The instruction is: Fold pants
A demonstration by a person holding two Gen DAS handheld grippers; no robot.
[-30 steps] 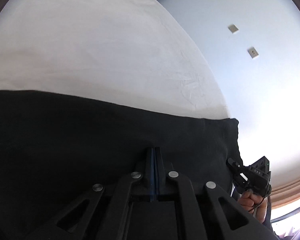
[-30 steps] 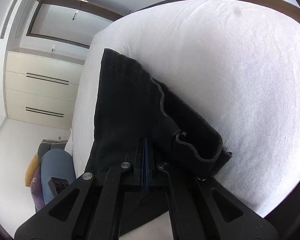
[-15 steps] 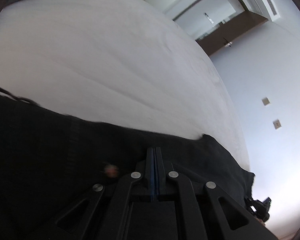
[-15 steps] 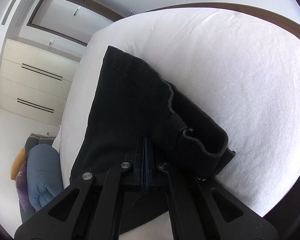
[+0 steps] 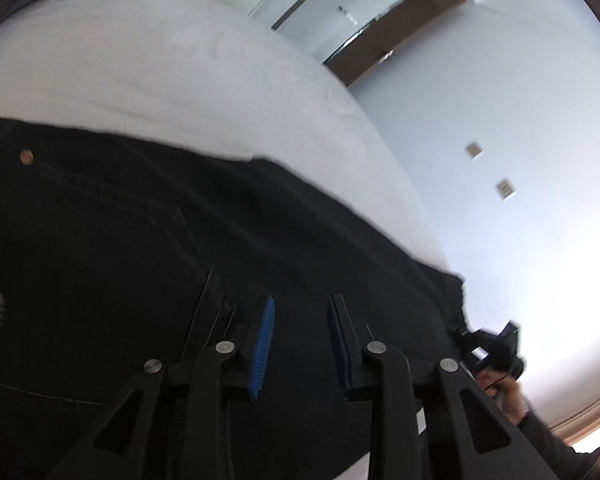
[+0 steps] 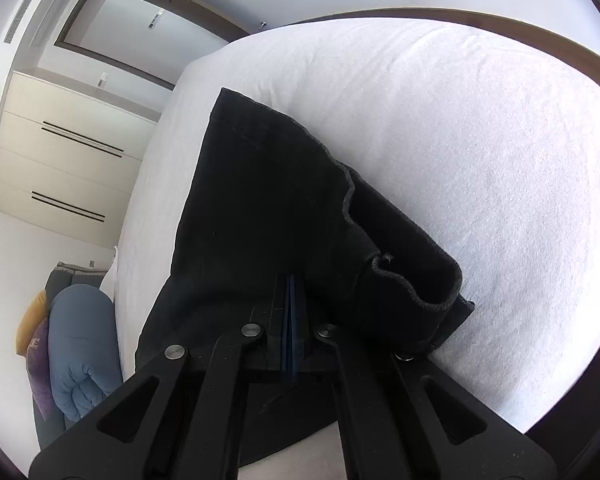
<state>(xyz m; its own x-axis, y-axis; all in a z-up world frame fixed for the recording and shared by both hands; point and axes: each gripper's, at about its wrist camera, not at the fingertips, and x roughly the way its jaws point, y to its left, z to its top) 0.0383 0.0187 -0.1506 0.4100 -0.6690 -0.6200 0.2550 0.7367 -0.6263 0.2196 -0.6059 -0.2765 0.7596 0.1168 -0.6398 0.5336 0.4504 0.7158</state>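
Observation:
Black denim pants point(image 5: 140, 240) lie on a white bed point(image 5: 140, 64). In the left wrist view my left gripper point(image 5: 300, 320) is open just over the waist part, near a pocket seam and a copper rivet point(image 5: 26, 156), with blue pads apart and nothing between them. In the right wrist view my right gripper point(image 6: 291, 292) is shut on the pants point(image 6: 268, 200) near the folded leg hems point(image 6: 416, 280). The right gripper also shows in the left wrist view point(image 5: 488, 350), at the far end of the pants.
The white mattress point(image 6: 480, 140) extends to the right, with a brown bed frame edge point(image 6: 500, 24) behind. A cream wardrobe point(image 6: 60, 152) and a blue and purple bundle of cushions point(image 6: 72, 340) stand to the left. A doorway point(image 5: 340, 16) and wall switches point(image 5: 504, 188) are beyond the bed.
My left gripper has opened and let go of the pants, and its view has swung further over the waist part. The right gripper stays shut on the cloth and has barely moved.

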